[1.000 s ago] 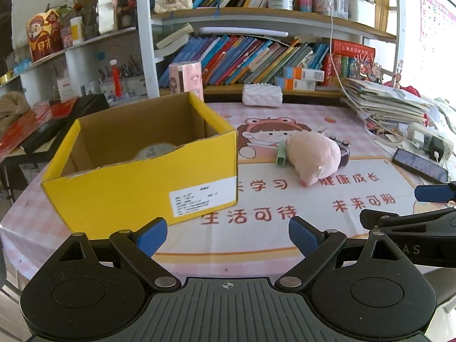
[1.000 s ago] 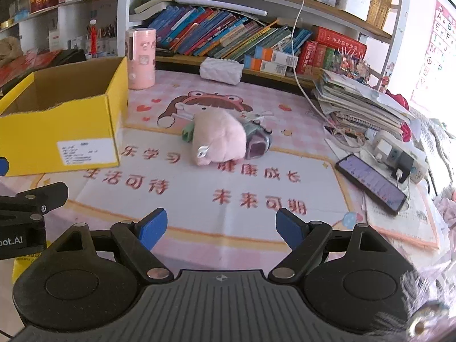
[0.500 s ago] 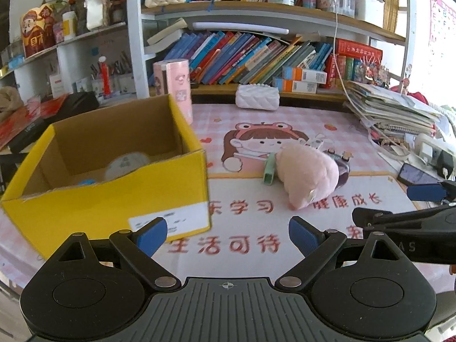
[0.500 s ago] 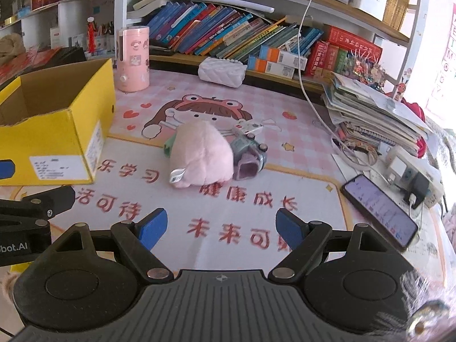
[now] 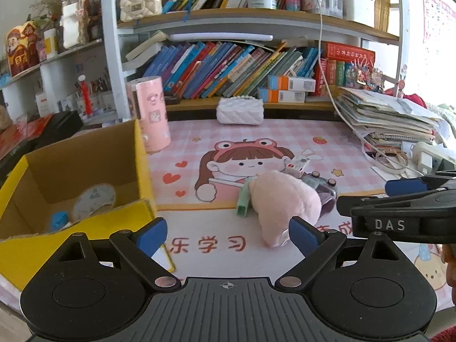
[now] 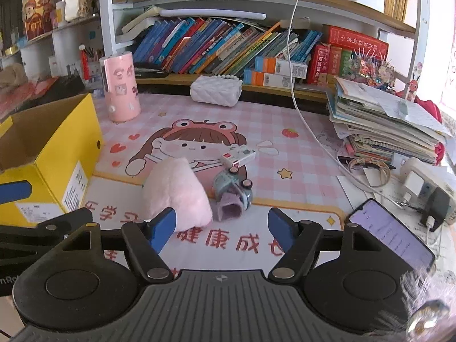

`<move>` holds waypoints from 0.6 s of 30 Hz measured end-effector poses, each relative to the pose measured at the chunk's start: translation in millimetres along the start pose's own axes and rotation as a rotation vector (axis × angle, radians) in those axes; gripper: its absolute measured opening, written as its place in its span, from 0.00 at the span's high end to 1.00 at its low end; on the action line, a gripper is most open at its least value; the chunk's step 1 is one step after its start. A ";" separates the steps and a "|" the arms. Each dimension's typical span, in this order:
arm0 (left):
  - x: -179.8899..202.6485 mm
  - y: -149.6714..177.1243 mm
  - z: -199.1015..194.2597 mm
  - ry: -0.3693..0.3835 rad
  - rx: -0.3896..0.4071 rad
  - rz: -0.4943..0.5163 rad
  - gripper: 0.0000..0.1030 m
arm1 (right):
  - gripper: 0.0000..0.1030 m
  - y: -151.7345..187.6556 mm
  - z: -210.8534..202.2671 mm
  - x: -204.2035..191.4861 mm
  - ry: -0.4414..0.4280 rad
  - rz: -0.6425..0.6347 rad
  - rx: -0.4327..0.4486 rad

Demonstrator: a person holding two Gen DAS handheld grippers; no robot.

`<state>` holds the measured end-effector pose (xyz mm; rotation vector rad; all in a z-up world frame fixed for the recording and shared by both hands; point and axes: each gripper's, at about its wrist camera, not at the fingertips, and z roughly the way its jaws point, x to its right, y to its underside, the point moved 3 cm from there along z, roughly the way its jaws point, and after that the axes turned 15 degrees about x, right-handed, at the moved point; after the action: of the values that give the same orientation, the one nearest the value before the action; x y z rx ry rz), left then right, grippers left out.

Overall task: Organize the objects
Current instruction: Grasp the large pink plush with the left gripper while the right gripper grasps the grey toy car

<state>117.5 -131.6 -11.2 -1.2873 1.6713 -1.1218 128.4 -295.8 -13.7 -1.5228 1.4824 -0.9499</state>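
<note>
A pink plush toy (image 5: 282, 202) lies mid-table on the cartoon mat, also in the right wrist view (image 6: 176, 193). A small toy car (image 6: 233, 196) and a white card-like item (image 6: 239, 156) lie beside it; a green piece (image 5: 243, 199) lies at its left. A yellow cardboard box (image 5: 85, 228) at the left holds a tape roll (image 5: 95, 202) and a blue item (image 5: 59, 219). My left gripper (image 5: 228, 235) is open and empty, just short of the plush. My right gripper (image 6: 222, 226) is open and empty, just short of the plush and car.
A pink cylinder (image 6: 121, 85) and a white quilted pouch (image 6: 215, 92) stand at the back by the bookshelf. A stack of books and papers (image 6: 384, 125), a charger (image 6: 424, 188), a cable and a phone (image 6: 390, 236) crowd the right side.
Both grippers have moved forward towards the plush toy. The left view has swung right, so the box has slid to the left edge. Both stay open.
</note>
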 end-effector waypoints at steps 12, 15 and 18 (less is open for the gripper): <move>31.0 -4.9 30.2 0.046 -0.024 0.022 0.09 | 0.33 -7.9 28.6 34.3 -0.004 0.047 0.012; 36.7 -5.3 42.2 0.050 -0.041 0.023 0.09 | 0.34 -8.0 36.4 42.9 0.000 0.059 0.004; 43.0 -5.4 55.0 0.059 -0.060 0.019 0.09 | 0.35 -9.4 44.5 53.3 0.015 0.081 0.002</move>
<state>159.8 -185.1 -27.1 -1.2835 1.7687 -1.1156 174.6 -347.4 -23.8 -1.4465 1.5414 -0.9163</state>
